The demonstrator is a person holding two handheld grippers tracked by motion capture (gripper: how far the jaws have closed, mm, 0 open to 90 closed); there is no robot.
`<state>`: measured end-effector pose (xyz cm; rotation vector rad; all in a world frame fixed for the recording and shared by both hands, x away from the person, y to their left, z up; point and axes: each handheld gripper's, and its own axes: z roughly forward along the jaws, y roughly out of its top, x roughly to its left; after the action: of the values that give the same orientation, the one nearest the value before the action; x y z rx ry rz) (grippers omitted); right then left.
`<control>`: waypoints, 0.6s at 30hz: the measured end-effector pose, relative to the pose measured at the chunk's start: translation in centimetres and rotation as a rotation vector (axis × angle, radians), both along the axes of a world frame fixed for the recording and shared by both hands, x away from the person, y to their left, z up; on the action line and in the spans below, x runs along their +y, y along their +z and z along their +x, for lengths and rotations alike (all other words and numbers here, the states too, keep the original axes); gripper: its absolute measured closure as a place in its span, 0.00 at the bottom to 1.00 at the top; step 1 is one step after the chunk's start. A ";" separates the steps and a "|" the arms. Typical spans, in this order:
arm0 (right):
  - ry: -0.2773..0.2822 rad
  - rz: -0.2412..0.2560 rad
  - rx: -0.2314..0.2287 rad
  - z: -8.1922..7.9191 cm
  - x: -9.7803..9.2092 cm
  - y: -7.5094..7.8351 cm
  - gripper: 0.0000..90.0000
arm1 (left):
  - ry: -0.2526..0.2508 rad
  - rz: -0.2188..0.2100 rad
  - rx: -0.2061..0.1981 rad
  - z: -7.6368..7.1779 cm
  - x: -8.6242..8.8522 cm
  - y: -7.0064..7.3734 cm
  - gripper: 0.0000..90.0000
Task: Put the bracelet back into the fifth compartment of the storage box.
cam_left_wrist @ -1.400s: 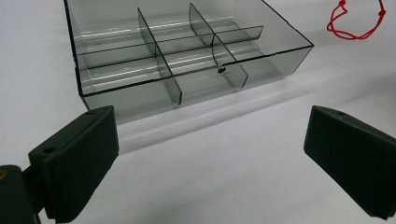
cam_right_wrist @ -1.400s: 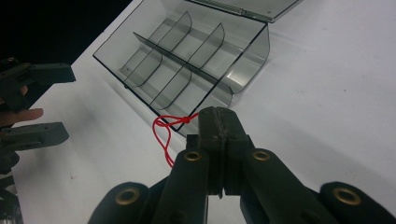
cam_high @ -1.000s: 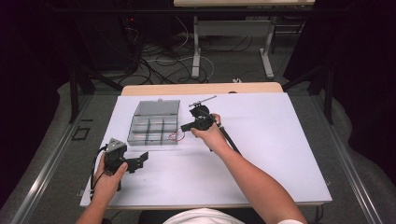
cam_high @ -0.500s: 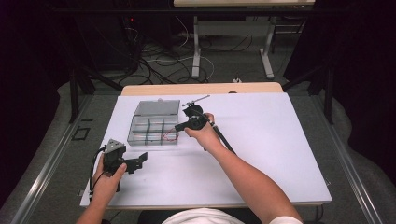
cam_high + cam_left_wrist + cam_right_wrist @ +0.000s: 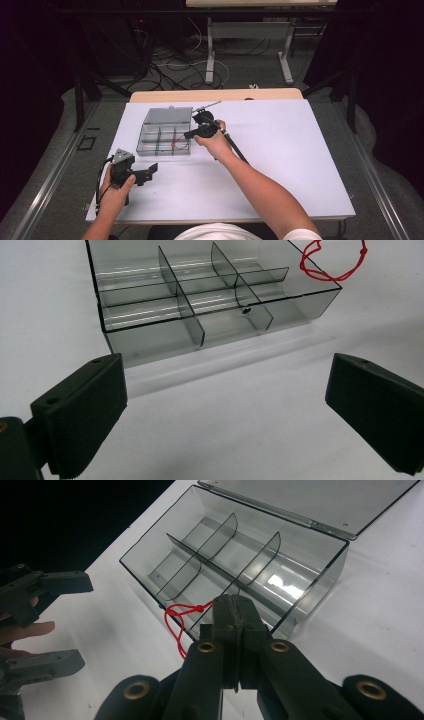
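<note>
A clear plastic box (image 5: 150, 136) with dividers stands on the white table, its lid laid open behind it. My right gripper (image 5: 188, 135) hovers over the box's near right corner, shut on a red string (image 5: 180, 145). In the right gripper view the red string (image 5: 172, 622) hangs in a loop from the closed tips of my right gripper (image 5: 232, 605), beside the wall of the box (image 5: 320, 595). My left gripper (image 5: 151, 170) rests low on the table in front of the box, open and holding nothing. In the left gripper view the left gripper (image 5: 225, 410) faces the box (image 5: 150, 340), and the red string (image 5: 327, 277) dangles over its right end.
The white table top (image 5: 290, 150) stretches wide to the right of the box. A tan board (image 5: 215, 95) lies along its far edge. Cables and table legs (image 5: 210, 55) are on the floor beyond. The left gripper (image 5: 55, 622) shows at the left of the right gripper view.
My right gripper has shifted a little left and toward the box, carrying the red string with it. The left gripper has stayed put.
</note>
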<state>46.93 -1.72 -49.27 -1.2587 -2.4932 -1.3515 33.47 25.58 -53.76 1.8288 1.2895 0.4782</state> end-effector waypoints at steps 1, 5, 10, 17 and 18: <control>0.003 -0.004 0.009 0.0 0.0 0.1 1.00 | 0.001 0.000 0.000 0.0 0.0 0.0 0.04; -0.006 -0.003 0.009 0.3 -0.2 0.0 1.00 | 0.003 -0.001 0.002 0.2 -0.1 -0.1 0.04; -0.015 0.004 0.001 0.5 -0.3 -0.1 1.00 | 0.000 0.001 0.004 0.1 -0.2 -0.1 0.04; -0.013 0.011 -0.020 0.4 0.2 -0.3 1.00 | -0.012 0.004 0.007 0.2 -0.3 -0.1 0.04; -0.012 0.016 -0.029 0.4 0.2 -0.3 1.00 | -0.013 0.004 0.008 0.2 -0.3 -0.1 0.04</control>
<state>47.34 -1.47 -49.57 -1.2624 -2.4928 -1.3991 33.71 25.31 -53.81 1.8426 1.2820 0.4672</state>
